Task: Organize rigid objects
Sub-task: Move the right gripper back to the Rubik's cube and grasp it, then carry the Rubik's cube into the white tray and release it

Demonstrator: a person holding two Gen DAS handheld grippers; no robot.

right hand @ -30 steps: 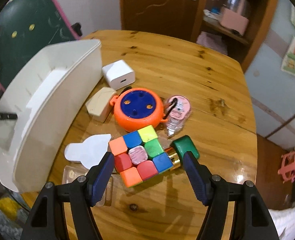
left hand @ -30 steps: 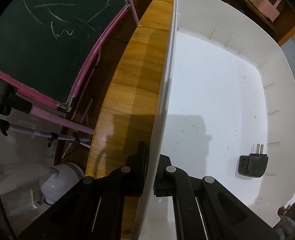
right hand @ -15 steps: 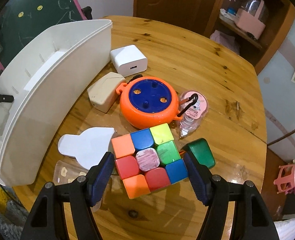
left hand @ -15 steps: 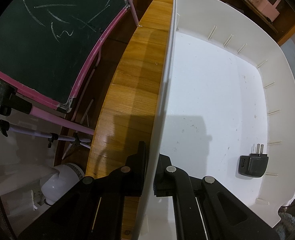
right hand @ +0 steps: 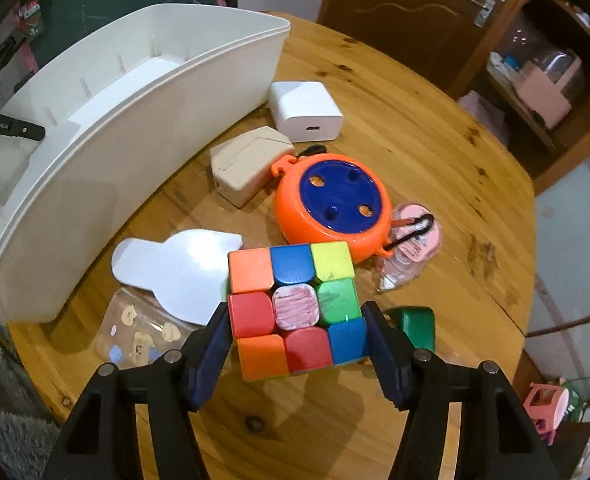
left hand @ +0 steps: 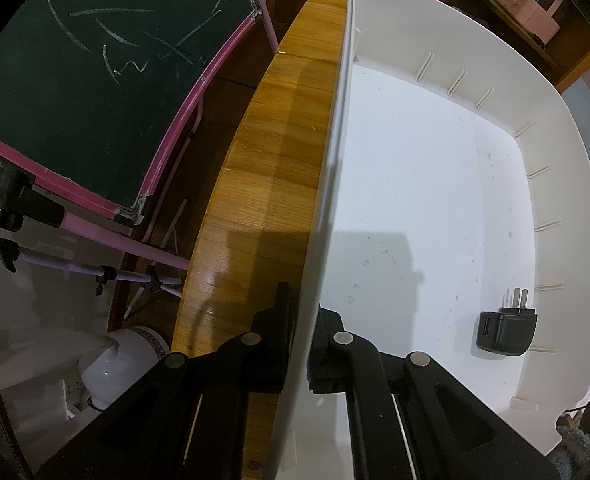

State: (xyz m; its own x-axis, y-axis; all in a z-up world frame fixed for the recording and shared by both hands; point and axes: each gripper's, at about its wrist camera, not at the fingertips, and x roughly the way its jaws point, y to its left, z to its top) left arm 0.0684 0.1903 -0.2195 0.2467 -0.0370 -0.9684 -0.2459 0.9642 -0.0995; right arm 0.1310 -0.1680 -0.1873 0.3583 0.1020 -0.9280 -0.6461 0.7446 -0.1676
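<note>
A multicoloured puzzle cube sits on the round wooden table, close in front of the camera in the right wrist view. My right gripper straddles the cube and its jaws are closing, with the blue pads against the cube's left and right sides. A white bin stands at the table's left. My left gripper is shut on the bin's near wall, one finger inside and one outside. A black plug charger lies on the bin's floor.
Around the cube lie a white charger, a beige box, an orange and blue round reel, a pink-tagged little bottle, a green piece, a white flat card and a clear pouch. A chalkboard stands beyond the table edge.
My right gripper has come down around the cube, rolled, and narrowed until its pads reach the cube's sides. The left gripper and the bin have not moved.
</note>
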